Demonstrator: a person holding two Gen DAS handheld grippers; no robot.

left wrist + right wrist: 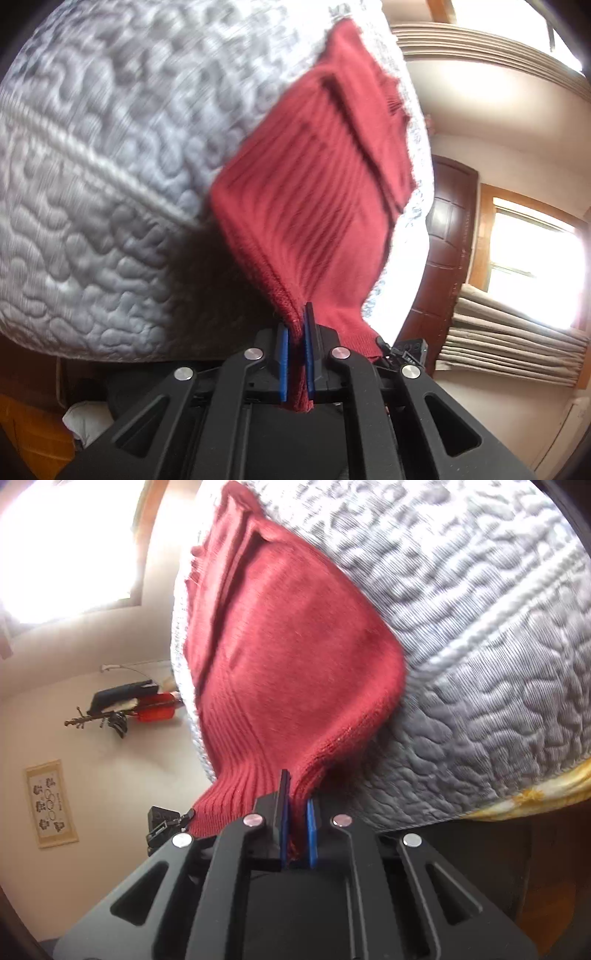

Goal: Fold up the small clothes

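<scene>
**Red ribbed knit, held at two corners over the mattress edge: risks on file**

Item: one small red knitted garment (314,192), ribbed, already doubled over itself; a folded flap shows along its upper part. It lies partly on top of the quilted grey mattress (96,155) and hangs off that mattress's edge towards me.

Holds: my left gripper (296,354) is pressed together on a hem corner, blue pads (283,363) pinching several layers. My right gripper (295,830) is likewise closed on the other corner of the garment (280,657), ribbing bunched between its pads (311,830).

Hazards, as I judge them:
- Uneven pull. If one of my claws leads, the knit will likely skew against the mattress and the fold will land crooked.
- Layer slip. The bite sits near the very hem; a stretchy knit could creep out of the pads, dropping an inner layer.
- Drag. The quilted surface looks grippy; hauling the cloth across the mattress may undo the flap on top.
- Overhang. Released here, the garment might slide off the mattress edge.

Both views are blurred; finer detail cannot be told.
</scene>
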